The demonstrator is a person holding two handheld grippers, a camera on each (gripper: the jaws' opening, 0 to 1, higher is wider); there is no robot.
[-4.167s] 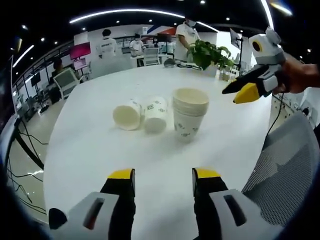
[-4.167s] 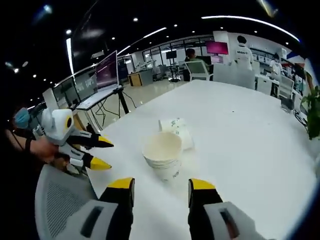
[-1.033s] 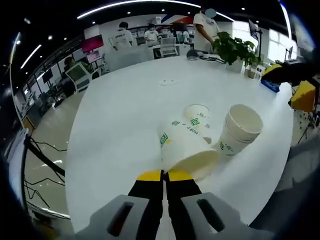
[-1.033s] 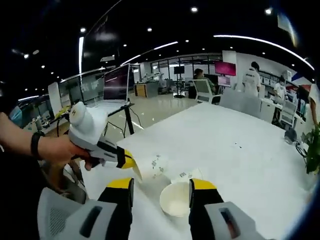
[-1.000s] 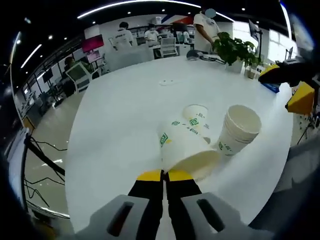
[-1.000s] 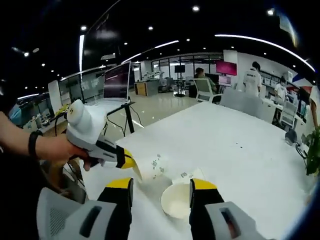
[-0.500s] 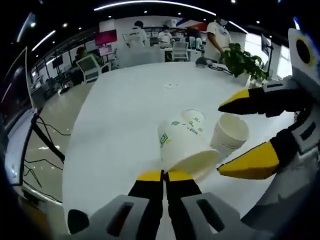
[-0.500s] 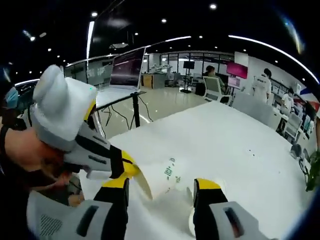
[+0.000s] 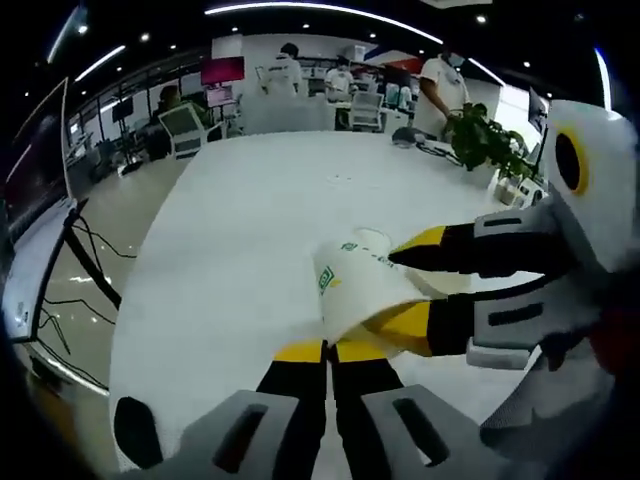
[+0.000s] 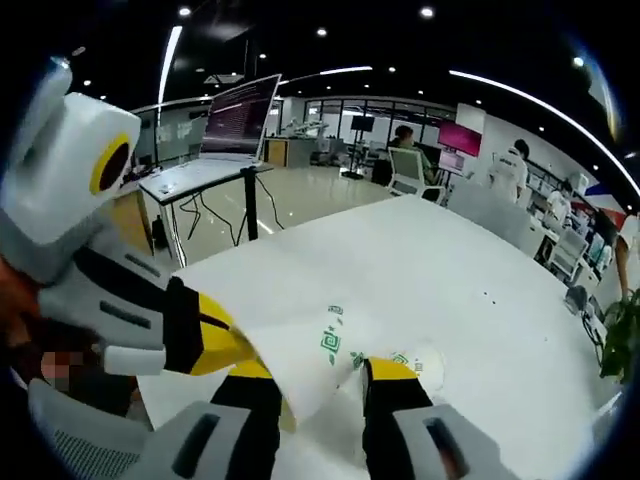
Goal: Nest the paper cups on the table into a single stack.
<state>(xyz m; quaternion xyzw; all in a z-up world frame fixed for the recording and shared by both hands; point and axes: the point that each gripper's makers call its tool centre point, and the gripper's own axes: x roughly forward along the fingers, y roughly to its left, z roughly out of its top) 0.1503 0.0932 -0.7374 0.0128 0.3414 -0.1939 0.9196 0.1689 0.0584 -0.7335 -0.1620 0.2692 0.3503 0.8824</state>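
Observation:
A white paper cup (image 9: 352, 288) with green print is held off the white table (image 9: 240, 220), its mouth toward the left gripper view's camera. My left gripper (image 9: 330, 351) is shut on its rim. My right gripper (image 9: 412, 288) reaches in from the right, one jaw over the cup's wall and one under it. In the right gripper view the same cup (image 10: 318, 352) sits between my right gripper's (image 10: 320, 378) jaws, which press on its sides, and the left gripper (image 10: 215, 340) enters from the left. Another paper cup (image 9: 371, 240) lies on the table just behind, also visible as a cup (image 10: 420, 364).
A potted plant (image 9: 482, 135) stands near the table's far right edge. Office chairs (image 9: 180, 128) and several people (image 9: 286, 70) are beyond the far edge. A desk with a monitor (image 10: 240, 125) stands off the table. A hand (image 10: 20, 320) holds the left gripper.
My right gripper has come in around the cup held by the left gripper, and its jaws have narrowed onto the cup. The cup stack is now hidden behind the right gripper.

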